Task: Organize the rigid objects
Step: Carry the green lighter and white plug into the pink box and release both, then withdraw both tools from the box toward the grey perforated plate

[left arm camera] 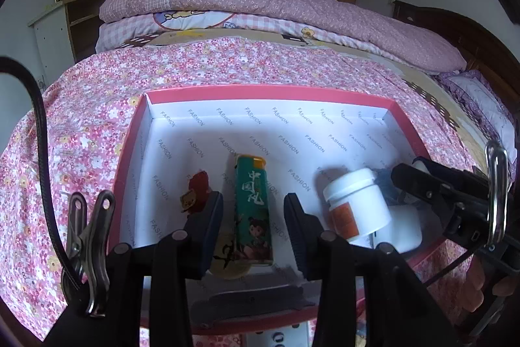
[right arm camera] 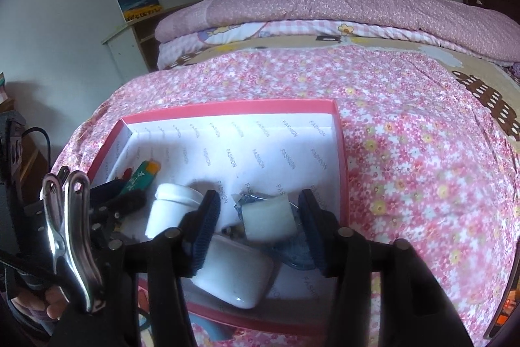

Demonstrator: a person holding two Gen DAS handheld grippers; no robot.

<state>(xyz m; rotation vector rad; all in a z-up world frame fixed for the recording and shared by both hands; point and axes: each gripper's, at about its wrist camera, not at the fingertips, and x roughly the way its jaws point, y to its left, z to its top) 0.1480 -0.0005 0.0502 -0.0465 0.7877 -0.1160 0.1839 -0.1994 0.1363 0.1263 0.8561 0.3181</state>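
Left gripper (left arm camera: 253, 213) stands apart around the green lighter (left arm camera: 253, 207) at lower centre of its view, pads clear of it. Right gripper (right arm camera: 258, 223) gapes around a white block (right arm camera: 268, 218), not pressing. Both items lie in the red-rimmed box (left arm camera: 260, 91) beside a white jar (left arm camera: 357, 204).

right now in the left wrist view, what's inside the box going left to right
red cartoon trinket → green lighter → white jar → right gripper coming in over the pink box's right edge. A white case sits low behind the jar, too overlapped to place.
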